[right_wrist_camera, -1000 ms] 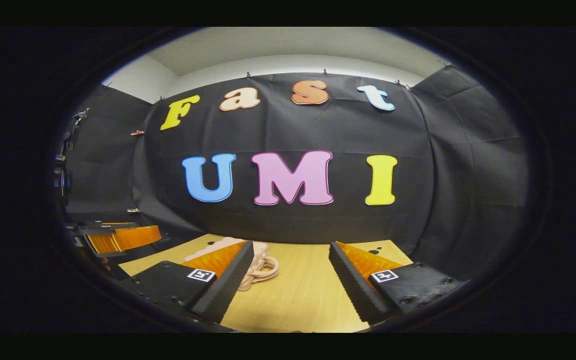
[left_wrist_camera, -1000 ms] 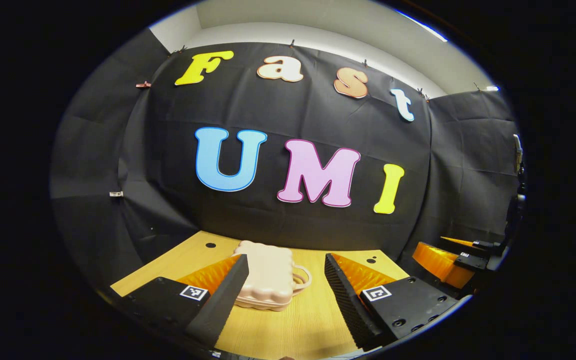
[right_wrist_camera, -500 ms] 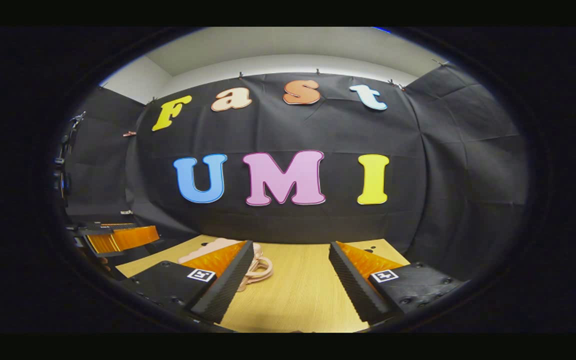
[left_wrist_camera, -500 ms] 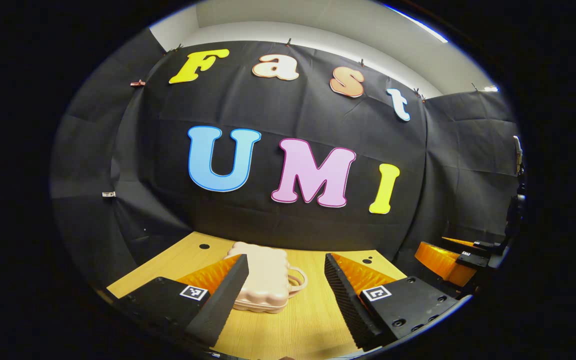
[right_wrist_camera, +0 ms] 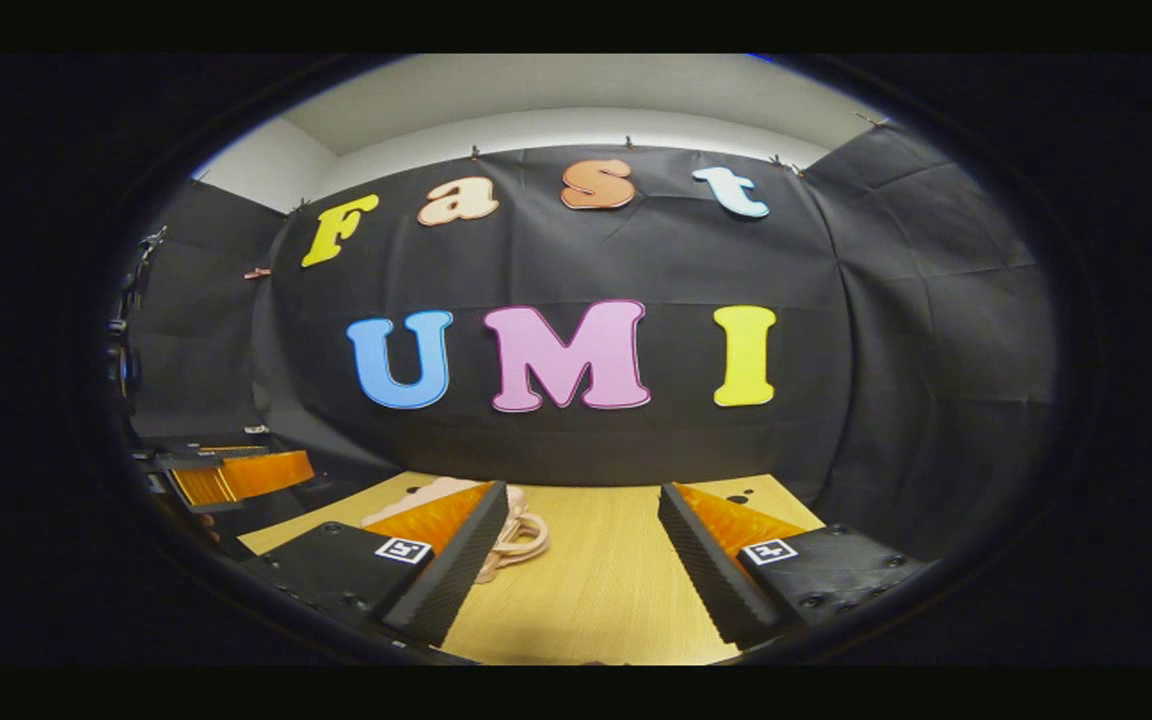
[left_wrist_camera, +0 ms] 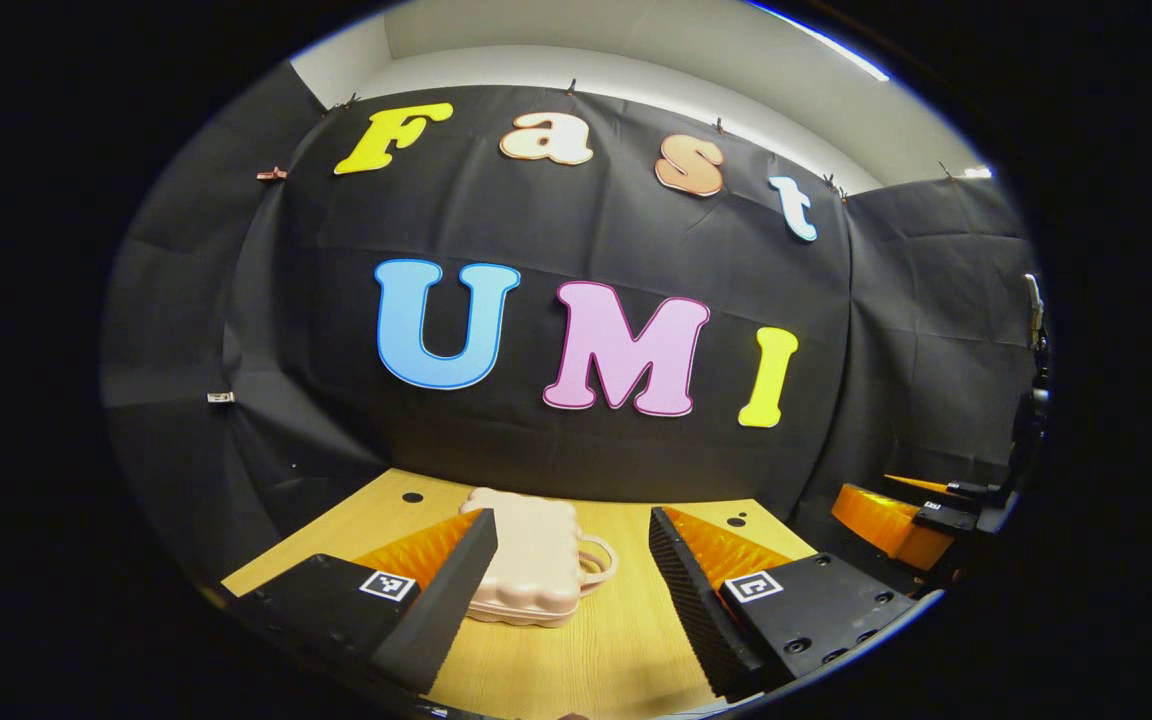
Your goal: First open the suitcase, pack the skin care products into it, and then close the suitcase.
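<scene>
Suitcase (left_wrist_camera: 528,560): lay closed, handle facing right.
Left gripper (left_wrist_camera: 572,590): released.
Right gripper (right_wrist_camera: 584,570): released.
Advice: I should pin the base, lift lid squarely.

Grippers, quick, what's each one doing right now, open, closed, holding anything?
Left gripper: open, holding nothing.
Right gripper: open, holding nothing.

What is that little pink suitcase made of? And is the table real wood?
The suitcase looks like hard moulded plastic: a smooth, pale pink shell with a wavy edge, a soft sheen and a thin looped handle. The table has a light wood look with fine straight grain lines and a matte top; whether it is solid wood or a printed wood layer, the pictures can't tell.
</scene>
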Demonstrator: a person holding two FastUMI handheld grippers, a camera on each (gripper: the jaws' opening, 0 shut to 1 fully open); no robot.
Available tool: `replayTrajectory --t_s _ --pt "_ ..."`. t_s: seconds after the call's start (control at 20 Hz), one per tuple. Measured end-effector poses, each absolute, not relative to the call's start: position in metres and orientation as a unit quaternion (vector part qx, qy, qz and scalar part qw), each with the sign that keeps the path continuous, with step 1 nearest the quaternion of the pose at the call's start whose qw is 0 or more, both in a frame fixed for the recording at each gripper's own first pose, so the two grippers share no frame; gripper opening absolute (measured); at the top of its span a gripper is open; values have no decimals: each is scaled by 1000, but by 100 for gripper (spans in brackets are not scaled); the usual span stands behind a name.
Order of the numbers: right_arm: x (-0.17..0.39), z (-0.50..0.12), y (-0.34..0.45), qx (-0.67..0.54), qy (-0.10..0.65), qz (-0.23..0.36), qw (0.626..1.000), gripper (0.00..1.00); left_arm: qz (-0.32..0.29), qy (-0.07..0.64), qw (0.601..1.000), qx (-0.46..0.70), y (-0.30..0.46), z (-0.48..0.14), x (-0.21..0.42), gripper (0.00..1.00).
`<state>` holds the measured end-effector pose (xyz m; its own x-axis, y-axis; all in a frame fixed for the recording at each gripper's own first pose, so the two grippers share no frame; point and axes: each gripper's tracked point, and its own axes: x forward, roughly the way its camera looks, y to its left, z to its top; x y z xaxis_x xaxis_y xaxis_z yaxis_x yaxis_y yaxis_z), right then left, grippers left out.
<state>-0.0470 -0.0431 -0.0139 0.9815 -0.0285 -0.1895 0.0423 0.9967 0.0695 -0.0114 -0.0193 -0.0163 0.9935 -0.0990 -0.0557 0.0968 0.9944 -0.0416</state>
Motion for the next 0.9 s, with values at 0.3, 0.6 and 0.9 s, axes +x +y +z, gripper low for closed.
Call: replayTrajectory --t_s 0.3,0.6,0.9 --pt "-55 -14 -38 39 97 -9 995 96 -42 29 999 -14 -17 -19 -20 96" --pt "-55 -12 -38 38 96 -7 995 96 -39 29 999 -15 -17 -20 -25 96" --pt "-51 -16 -38 34 97 -6 995 96 -34 27 999 -19 -13 -20 -21 96"
